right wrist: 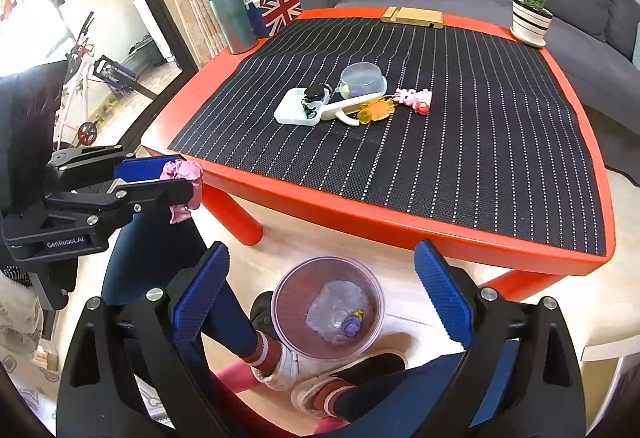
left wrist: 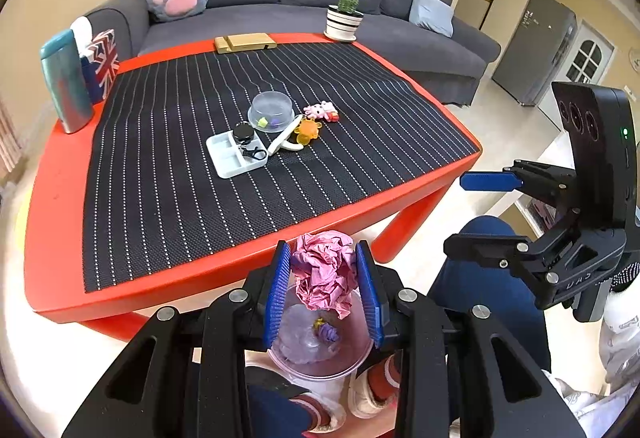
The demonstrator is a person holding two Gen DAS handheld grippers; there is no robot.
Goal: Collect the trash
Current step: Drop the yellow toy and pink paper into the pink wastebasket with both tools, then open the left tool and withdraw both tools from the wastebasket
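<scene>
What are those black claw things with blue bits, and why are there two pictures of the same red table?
They are grabbing tools that a person holds, one in each hand. Each tool has a small camera looking along its jaws, so you get two pictures of one room.

In the left tool's picture, the left gripper squeezes a crumpled pink paper ball above a clear bin on the floor. In the right tool's picture, the right gripper has its jaws wide apart with nothing between them, over the same bin.

On the red table lie a striped mat, a white tray, a clear bowl and small toys.
</scene>
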